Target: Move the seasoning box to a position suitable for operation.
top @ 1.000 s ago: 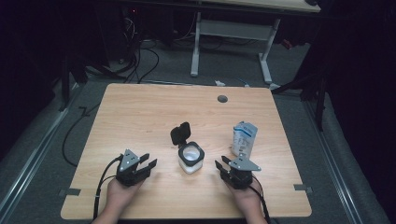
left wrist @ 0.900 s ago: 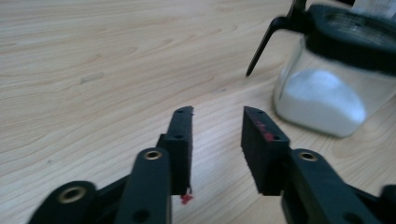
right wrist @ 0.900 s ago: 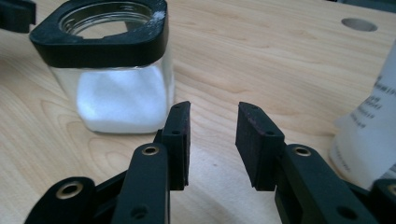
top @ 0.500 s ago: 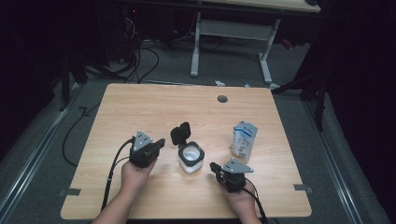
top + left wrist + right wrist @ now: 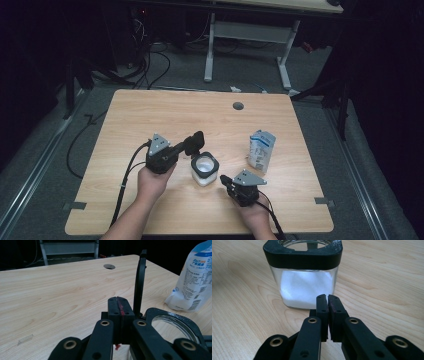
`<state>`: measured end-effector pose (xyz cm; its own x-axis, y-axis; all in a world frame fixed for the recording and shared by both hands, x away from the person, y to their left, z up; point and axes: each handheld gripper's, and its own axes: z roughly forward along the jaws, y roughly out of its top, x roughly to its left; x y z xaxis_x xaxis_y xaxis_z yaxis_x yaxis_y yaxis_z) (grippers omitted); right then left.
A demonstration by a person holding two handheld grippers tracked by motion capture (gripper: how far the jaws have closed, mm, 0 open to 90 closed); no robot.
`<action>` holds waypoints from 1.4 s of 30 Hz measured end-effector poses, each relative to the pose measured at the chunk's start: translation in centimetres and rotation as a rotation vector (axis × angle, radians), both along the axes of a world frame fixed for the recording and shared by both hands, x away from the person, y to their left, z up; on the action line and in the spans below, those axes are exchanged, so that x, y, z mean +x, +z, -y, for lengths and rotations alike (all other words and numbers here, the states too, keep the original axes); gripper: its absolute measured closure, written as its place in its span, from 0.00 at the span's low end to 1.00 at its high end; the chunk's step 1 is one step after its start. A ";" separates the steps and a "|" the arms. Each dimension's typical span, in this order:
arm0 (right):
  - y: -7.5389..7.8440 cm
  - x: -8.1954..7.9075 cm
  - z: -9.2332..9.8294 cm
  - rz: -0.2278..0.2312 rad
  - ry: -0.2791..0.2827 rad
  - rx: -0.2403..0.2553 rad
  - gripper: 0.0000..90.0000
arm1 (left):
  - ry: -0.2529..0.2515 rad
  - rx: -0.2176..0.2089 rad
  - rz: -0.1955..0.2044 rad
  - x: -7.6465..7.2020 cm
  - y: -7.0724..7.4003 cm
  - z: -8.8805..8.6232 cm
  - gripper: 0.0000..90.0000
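A square glass jar with a black rim holds white powder at the table's middle. Its black flip lid stands open and upright. My left gripper is raised, shut and empty. Its tips sit right beside the lid, above the jar's rim. My right gripper lies low on the table and points at the jar's glass wall, a short way off. Its jaws have just closed and eased a hair apart, with nothing between them.
A white and blue pouch stands right of the jar, also seen as the pouch in the left gripper view. A round cable hole is near the table's far edge. Cables trail from both grippers toward the person.
My left gripper has risen from the table's front and moved right, up to the jar's lid. Both grippers' jaws have come together. The right hand has barely shifted.
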<state>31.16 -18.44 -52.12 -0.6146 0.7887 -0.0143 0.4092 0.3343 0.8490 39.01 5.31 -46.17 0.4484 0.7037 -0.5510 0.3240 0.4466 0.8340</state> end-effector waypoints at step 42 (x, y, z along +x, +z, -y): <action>0.0 -0.2 -0.8 -0.001 0.026 -0.003 0.95 | -0.049 0.061 0.007 -3.5 -2.9 0.3 0.96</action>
<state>30.96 -17.68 -52.14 -0.6349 0.7724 -0.0160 0.4011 0.3473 0.8476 35.52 5.02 -49.09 0.4870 0.7133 -0.5041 0.3379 0.3783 0.8618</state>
